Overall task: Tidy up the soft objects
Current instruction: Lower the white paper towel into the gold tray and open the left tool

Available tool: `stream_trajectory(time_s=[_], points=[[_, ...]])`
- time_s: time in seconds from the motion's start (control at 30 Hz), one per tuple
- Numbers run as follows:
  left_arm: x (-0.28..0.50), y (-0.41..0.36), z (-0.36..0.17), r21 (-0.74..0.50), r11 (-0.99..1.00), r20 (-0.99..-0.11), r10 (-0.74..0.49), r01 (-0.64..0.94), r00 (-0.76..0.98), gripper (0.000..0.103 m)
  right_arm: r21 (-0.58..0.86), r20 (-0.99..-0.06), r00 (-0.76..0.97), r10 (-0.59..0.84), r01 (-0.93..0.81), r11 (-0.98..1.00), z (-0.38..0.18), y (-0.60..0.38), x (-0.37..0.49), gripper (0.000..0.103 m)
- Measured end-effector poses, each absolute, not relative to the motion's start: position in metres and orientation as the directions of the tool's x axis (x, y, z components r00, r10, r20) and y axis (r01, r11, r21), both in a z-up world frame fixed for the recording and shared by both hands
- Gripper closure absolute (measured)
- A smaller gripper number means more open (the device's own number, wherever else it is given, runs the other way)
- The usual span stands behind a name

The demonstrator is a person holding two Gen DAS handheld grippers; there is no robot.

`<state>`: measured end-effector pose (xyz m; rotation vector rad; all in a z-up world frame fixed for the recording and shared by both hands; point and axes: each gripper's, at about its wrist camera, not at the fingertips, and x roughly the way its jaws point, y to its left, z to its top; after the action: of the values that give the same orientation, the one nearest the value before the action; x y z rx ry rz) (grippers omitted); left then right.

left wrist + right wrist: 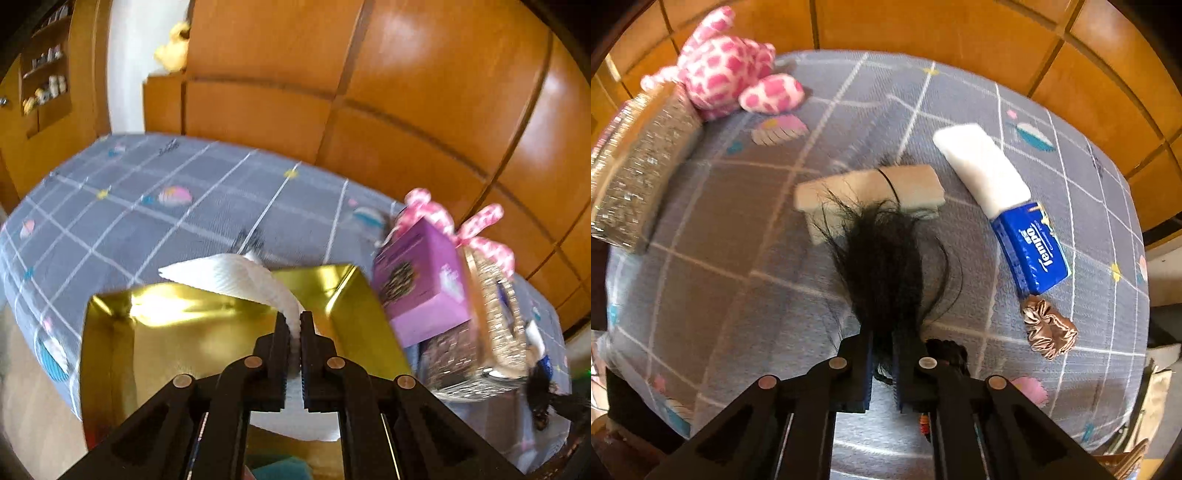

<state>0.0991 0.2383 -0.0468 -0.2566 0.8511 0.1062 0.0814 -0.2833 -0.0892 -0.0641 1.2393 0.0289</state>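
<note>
Two grips at once: your left hand-held gripper pinches the white cloth over the gold box, so lower it inside before letting go. Your right hand-held gripper clamps the black hairpiece above the bed; lift it clear of the beige towel.

Glitter box blurred, cut by the left edge — purple box's print smeared, unreadable.

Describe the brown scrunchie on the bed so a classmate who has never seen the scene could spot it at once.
Start at the grey checked bedspread and find the blue Tempo tissue pack to the right. The scrunchie lies at that pack's near end. It alone is shiny, crumpled brown satin.
</note>
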Motion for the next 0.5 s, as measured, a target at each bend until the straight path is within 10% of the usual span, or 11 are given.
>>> stream_trajectory(time_s=[0.13,0.5], points=[[0.095,0.241,-0.063,-0.206,0.954,-0.771,-0.022,-0.216,0.637,0.045,0.038,-0.926,0.374,0.052,-0.044,0.998,-0.077,-0.279,0.064,0.098],[0.068,0.228,-0.012,-0.191,0.972,-0.668,-0.026,-0.137,0.744,0.044,0.220,-0.829,0.506,0.240,-0.101,0.970,-0.037,-0.259,0.067,0.098]])
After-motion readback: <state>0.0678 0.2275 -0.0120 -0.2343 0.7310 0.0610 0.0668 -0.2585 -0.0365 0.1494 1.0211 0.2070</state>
